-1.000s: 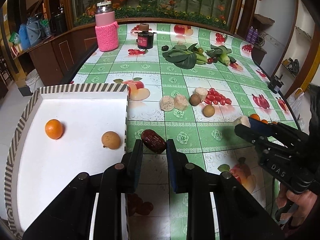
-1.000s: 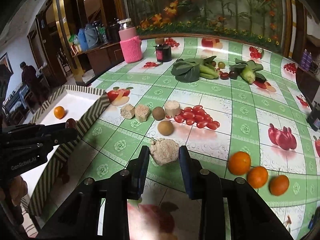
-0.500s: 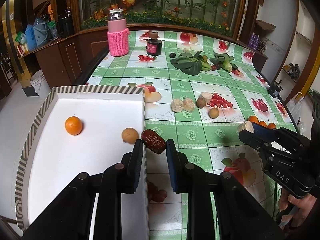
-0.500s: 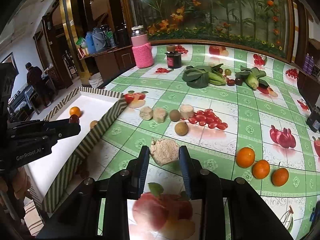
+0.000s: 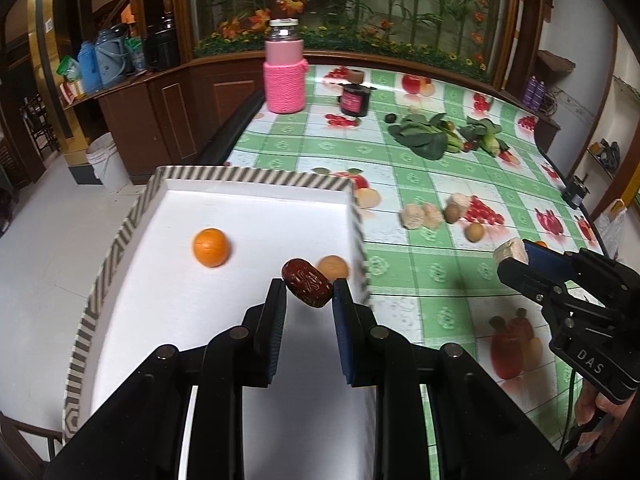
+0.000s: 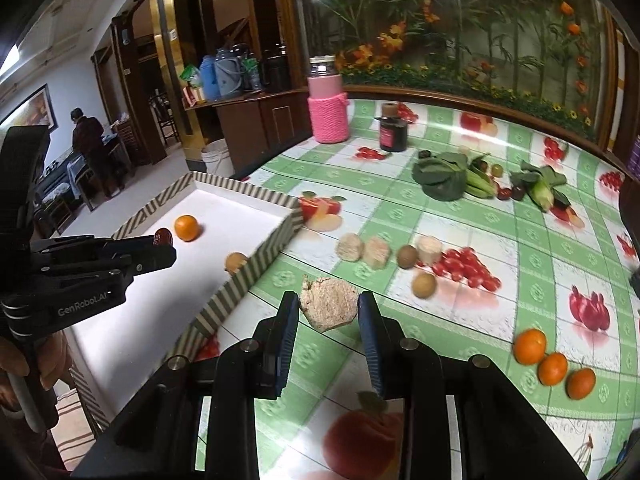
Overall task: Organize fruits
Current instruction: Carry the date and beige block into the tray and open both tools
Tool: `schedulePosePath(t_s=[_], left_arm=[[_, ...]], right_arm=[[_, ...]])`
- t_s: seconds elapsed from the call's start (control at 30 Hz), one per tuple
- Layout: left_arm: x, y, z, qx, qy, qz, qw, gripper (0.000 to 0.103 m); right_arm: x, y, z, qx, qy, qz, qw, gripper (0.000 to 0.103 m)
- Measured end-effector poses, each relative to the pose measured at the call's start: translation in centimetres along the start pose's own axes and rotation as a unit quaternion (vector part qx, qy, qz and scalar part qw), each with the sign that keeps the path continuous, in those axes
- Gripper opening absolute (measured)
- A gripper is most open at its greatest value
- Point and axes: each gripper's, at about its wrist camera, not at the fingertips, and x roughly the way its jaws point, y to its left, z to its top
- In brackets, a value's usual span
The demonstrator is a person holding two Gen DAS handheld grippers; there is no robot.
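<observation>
My left gripper is shut on a wrinkled red date, held in the air over the right part of the white tray with the striped rim. In the tray lie an orange and a small tan round fruit. My right gripper is shut on a pale beige chunk above the tablecloth, just right of the tray's wall. From the right wrist view the left gripper shows the date at its tip. Three oranges rest on the table at the right.
On the green checked tablecloth lie beige chunks, two brown round fruits, leafy greens, a pink-sleeved bottle and a dark jar. A person stands far off at the left.
Both grippers have shifted left with their loads. The date has gone from over the tablecloth, across the tray's rim, to above the tray floor. The beige chunk has come closer to the tray wall.
</observation>
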Motion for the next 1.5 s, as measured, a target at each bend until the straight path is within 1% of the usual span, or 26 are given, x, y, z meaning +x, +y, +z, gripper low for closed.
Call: schedulePosePath(t_s=[0.3,0.43,0.63,0.87,1.13,1.5], left_arm=[[0.6,3.3,-0.1,-0.016,0.005,0.021,0.9996,0.021],[1.1,5.4,-0.4,-0.028,0.016,0.029,0.9990,0.021],[2.2,7.4,-0.9,-0.045,0.033,0.036,0.9978,0.021],[3.6,8.5,-0.9,-0.051,0.049,0.040,0.9967,0.021],[4.6,8.9,-0.4,-0.053,0.057,0.043,0.9960,0.021],[5.7,9.3,-0.2,-0.057,0.070,0.047,0.9948,0.021]], right_arm=[[1.8,3.9,1.9,-0.038,0.005,0.024,0.999,0.031],[2.9,5.6,2.5,-0.053,0.011,0.036,0.998,0.031],[5.0,8.1,3.0,-0.074,0.026,0.056,0.995,0.031],[7.7,10.0,3.1,-0.090,0.047,0.072,0.992,0.031],[10.5,11.3,3.2,-0.097,0.072,0.089,0.989,0.031],[13.1,12.9,3.0,-0.112,0.099,0.099,0.984,0.031]])
